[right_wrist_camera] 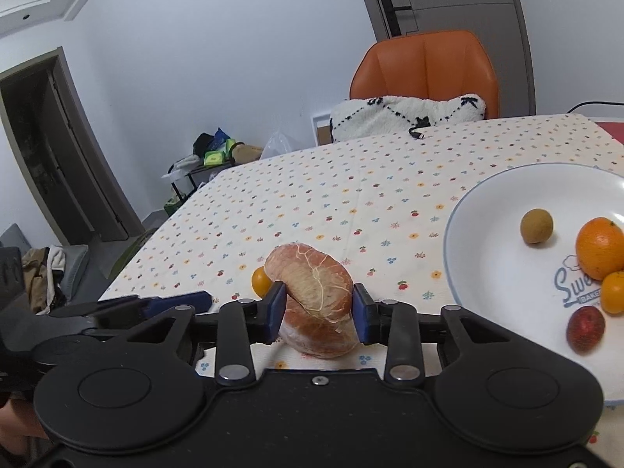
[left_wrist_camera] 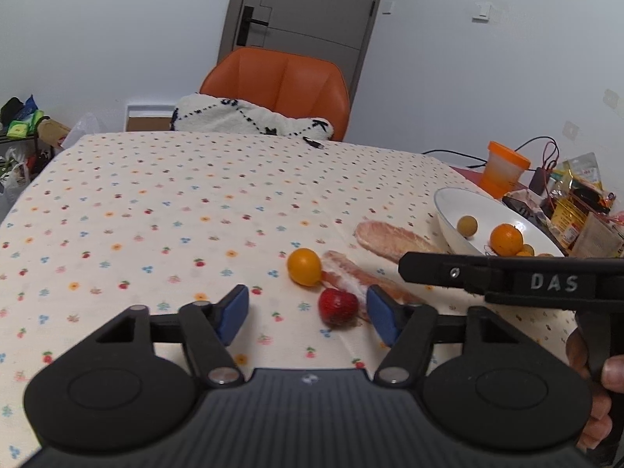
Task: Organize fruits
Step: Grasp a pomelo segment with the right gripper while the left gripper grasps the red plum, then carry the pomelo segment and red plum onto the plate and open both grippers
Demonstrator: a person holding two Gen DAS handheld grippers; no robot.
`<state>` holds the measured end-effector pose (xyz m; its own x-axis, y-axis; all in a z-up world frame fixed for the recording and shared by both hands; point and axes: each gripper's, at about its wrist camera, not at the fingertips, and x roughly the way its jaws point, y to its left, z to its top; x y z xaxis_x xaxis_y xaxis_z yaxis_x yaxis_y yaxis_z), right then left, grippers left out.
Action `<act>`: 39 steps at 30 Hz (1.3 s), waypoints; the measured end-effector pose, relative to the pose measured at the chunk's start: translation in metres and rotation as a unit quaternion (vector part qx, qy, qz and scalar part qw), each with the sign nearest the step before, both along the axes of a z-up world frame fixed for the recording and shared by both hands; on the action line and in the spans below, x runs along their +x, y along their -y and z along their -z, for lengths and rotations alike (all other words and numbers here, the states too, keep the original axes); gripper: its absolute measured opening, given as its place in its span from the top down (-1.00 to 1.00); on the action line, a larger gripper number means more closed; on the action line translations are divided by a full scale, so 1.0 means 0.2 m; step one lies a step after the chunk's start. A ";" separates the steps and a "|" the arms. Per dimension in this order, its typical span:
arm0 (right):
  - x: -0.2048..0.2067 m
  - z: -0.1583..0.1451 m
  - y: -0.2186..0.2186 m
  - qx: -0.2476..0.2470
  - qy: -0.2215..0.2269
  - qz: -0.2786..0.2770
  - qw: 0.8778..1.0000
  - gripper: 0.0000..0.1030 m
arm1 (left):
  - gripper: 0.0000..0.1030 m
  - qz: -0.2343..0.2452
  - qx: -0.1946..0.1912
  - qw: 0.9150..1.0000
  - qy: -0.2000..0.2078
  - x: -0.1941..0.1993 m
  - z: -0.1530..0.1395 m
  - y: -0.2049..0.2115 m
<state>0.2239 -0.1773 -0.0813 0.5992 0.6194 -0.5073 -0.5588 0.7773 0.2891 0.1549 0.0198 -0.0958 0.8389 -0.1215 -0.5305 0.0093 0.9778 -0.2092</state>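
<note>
A peeled pomelo segment (right_wrist_camera: 316, 296), pinkish with white veins, is shown between the blue fingers (right_wrist_camera: 275, 308) of the right gripper (right_wrist_camera: 318, 310), which appear pressed against its two sides; whether it is lifted off the bench (right_wrist_camera: 331, 179) or resting on it cannot be told. A small orange citrus fruit (right_wrist_camera: 260, 280) lies just behind it. In the left wrist view, two further pomelo segments (left_wrist_camera: 390, 240) lie on the floral cloth, with the citrus fruit (left_wrist_camera: 304, 267) and a strawberry (left_wrist_camera: 337, 306) near them. The left gripper (left_wrist_camera: 308, 314) is held with its fingers spread and empty, the strawberry lying between them, closer to the right finger. The white plate (right_wrist_camera: 468, 234), to the right, already holds a longan-like brown fruit (right_wrist_camera: 536, 226), an orange (right_wrist_camera: 600, 247), a smaller orange fruit (right_wrist_camera: 613, 292) and a red fruit (right_wrist_camera: 585, 328).

The segment is judged soft and membranous: too firm a squeeze could tear it, while too light a hold could let it slip on the way to the plate. The plate's near rim stands in that path and could be knocked. The two grippers work close together, so a collision is possible.

An orange chair (left_wrist_camera: 280, 85), a patterned cushion (left_wrist_camera: 249, 117), an orange-lidded cup (left_wrist_camera: 505, 167) and cluttered packets (left_wrist_camera: 577, 202) stand beyond, clear of the work.
</note>
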 end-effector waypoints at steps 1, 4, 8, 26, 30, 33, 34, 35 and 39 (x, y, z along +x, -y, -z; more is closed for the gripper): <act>0.00 -0.01 0.01 0.001 0.002 0.000 1.000 0.34 | -0.09 0.003 -0.001 1.000 -0.002 0.01 0.00 0.01; -0.01 -0.02 0.03 0.006 0.005 0.002 1.000 0.34 | 0.18 0.011 -0.002 1.000 -0.008 0.02 0.01 0.02; -0.02 -0.03 0.05 0.013 0.007 0.008 1.000 0.34 | 0.58 0.018 -0.012 1.000 -0.007 0.03 0.01 0.02; -0.05 -0.07 0.29 0.042 0.024 0.056 0.997 0.34 | 0.58 0.039 -0.002 0.999 0.030 0.03 -0.12 0.17; -0.05 -0.06 0.36 0.045 0.024 0.074 0.996 0.34 | 0.58 0.045 0.000 0.998 0.034 0.03 -0.14 0.21; -0.05 -0.06 0.41 0.045 0.025 0.089 0.995 0.34 | 0.58 0.051 0.001 0.998 0.037 0.04 -0.15 0.25; -0.06 -0.05 0.43 0.046 0.025 0.094 0.994 0.34 | 0.58 0.053 0.002 0.998 0.038 0.04 -0.16 0.26; -0.06 -0.05 0.45 0.046 0.025 0.100 0.994 0.34 | 0.58 0.055 0.002 0.998 0.039 0.04 -0.16 0.27; -0.07 -0.04 0.53 0.048 0.023 0.123 0.991 0.34 | 0.58 0.066 0.004 0.997 0.044 0.06 -0.17 0.32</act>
<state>0.2104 -0.2838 -0.0729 0.7593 0.4957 -0.4216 -0.3708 0.8619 0.3458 0.1664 -0.0446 -0.0611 0.8596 -0.2299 -0.4563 0.1563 0.9686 -0.1936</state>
